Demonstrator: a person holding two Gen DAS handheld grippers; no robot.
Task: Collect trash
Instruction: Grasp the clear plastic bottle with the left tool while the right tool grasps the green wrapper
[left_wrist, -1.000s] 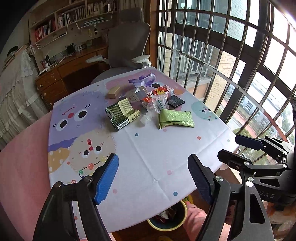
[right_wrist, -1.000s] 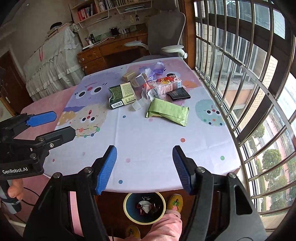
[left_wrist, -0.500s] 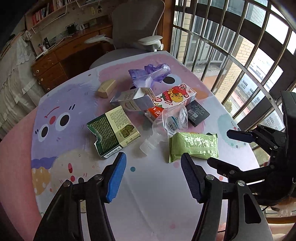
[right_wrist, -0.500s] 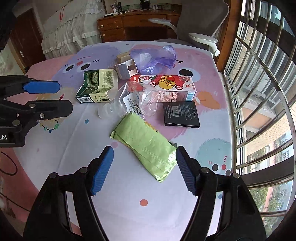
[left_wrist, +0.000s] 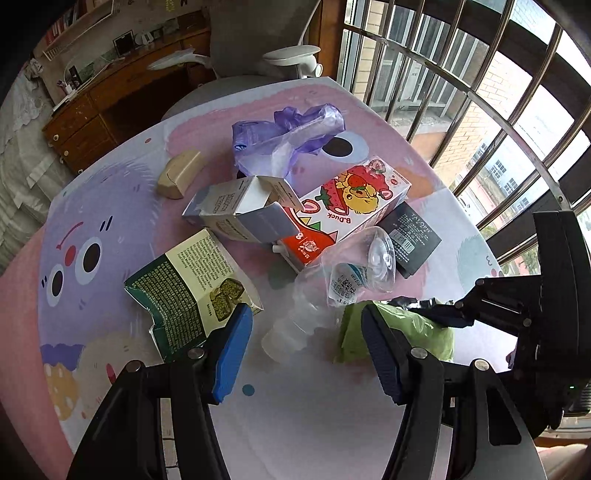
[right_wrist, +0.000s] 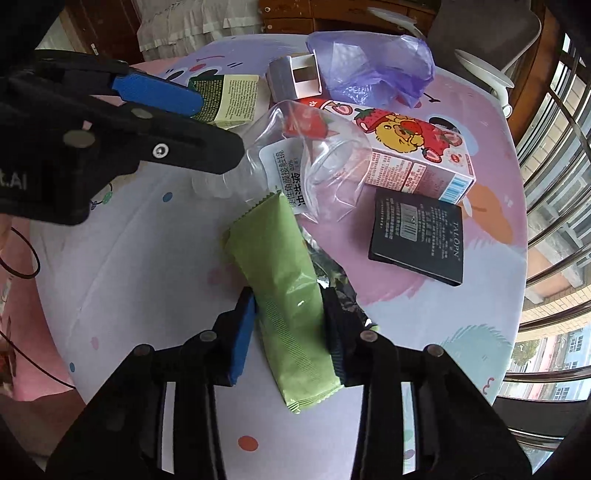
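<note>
Right gripper (right_wrist: 290, 334): blue pads pressed against both long sides of the green wrapper (right_wrist: 282, 295), which lies on the tablecloth (right_wrist: 122, 280) near its front edge. The wrapper passes straight between the fingers, one end sticking out toward the camera, the other pointing at the clear plastic bottle (right_wrist: 295, 166). Jaws clamped on the wrapper; whether it is lifted off the cloth cannot be told.

Left gripper (left_wrist: 306, 349): jaws spread wide, nothing between the pads. It hangs over the bottle (left_wrist: 332, 291); the bottle's neck points into the gap. The left pad sits just over the corner of the green carton (left_wrist: 192, 291); the right pad overlaps the green wrapper (left_wrist: 424, 328).

Rest of the pile, farther back on the table: strawberry box (left_wrist: 351, 206), touching the bottle; black packet (right_wrist: 417, 238), just beside the wrapper; grey open box (left_wrist: 240, 210); purple bag (left_wrist: 288, 136); small tan box (left_wrist: 179, 179), apart from the others.
</note>
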